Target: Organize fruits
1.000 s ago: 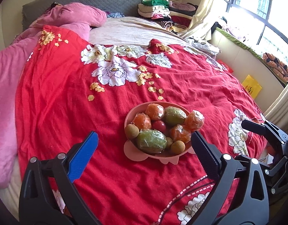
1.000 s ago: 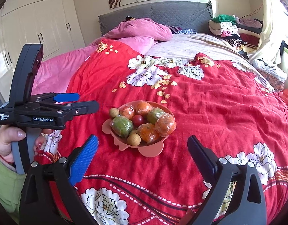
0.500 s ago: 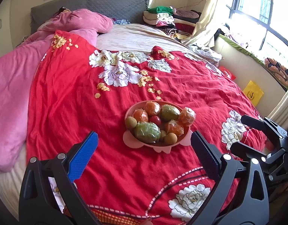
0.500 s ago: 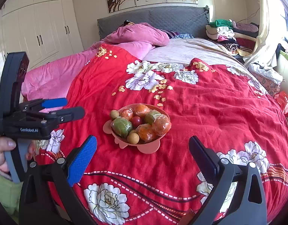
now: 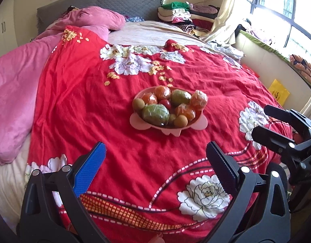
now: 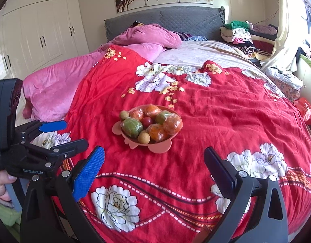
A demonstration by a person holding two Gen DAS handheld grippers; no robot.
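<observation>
Well short of the pink bowl (image 5: 168, 128) heaped with wrapped fruits (image 5: 155, 113) on the red quilt (image 5: 74, 101), my left gripper (image 5: 155, 158) and right gripper (image 6: 154, 158) hang with jaws apart and empty — a clumsy reach could, I reckon, tip that bowl on soft bedding.

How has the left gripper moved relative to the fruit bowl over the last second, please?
Yes. The left gripper has pulled back from the fruit bowl: more red bedspread now shows between them.
</observation>
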